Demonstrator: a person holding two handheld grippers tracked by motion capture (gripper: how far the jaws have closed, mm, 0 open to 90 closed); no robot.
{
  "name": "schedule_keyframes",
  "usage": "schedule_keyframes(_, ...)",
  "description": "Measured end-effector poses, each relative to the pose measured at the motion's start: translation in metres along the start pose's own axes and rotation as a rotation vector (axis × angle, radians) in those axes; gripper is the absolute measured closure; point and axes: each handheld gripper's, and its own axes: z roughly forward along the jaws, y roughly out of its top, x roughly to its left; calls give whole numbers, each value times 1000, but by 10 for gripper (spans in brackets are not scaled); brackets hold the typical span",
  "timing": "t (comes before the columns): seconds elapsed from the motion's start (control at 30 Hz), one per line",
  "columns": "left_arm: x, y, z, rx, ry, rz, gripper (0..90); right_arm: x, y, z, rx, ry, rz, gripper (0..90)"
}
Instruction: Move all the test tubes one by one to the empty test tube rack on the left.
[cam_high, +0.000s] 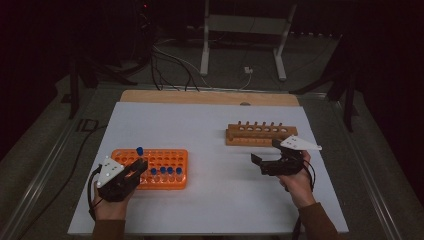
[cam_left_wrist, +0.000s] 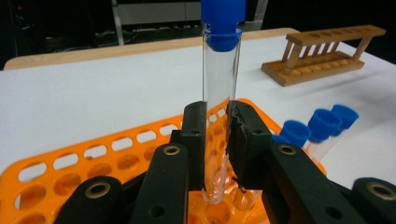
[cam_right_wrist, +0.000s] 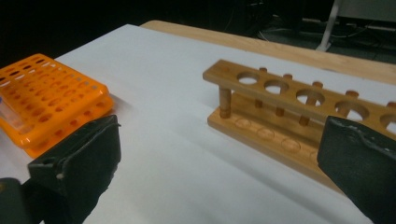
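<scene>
My left gripper (cam_left_wrist: 216, 128) is shut on a clear test tube with a blue cap (cam_left_wrist: 219, 79), held upright with its bottom just over a hole of the orange rack (cam_left_wrist: 93, 156). In the high view the left gripper (cam_high: 139, 166) sits at the orange rack's (cam_high: 172, 155) left end, and the tube's blue cap (cam_high: 140, 150) pokes up above it. Several other blue-capped tubes (cam_high: 166, 171) stand in the rack's front row. My right gripper (cam_high: 264, 151) stands open just in front of the wooden rack (cam_high: 260, 133), nothing between its jaws. The wooden rack (cam_right_wrist: 299, 109) has empty holes.
A white sheet (cam_high: 210, 130) covers the table, with a wooden strip (cam_high: 210, 97) along the far edge. Beyond it are a white stand's legs (cam_high: 242, 45) and cables (cam_high: 170, 62) on the floor. Bare sheet lies between the two racks.
</scene>
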Motion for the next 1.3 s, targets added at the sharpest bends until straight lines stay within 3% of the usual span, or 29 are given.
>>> schedule_keyframes(0.47,-3,-13,8,71,-18,22,772,0,-6,1,12,3,6,2)
schedule_keyframes(0.67,-7,-19,15,193,-4,78,778,-2,-9,-2,11,0,16,2)
schedule_keyframes(0.77,-9,-19,17,228,5,106,781,-2,-11,-3,15,0,16,2)
schedule_keyframes(0.97,-9,-23,18,258,12,115,782,-3,-15,-7,16,-5,22,2)
schedule_keyframes(1.3,-6,-25,17,238,-5,85,764,-5,-24,-17,-1,-29,9,2)
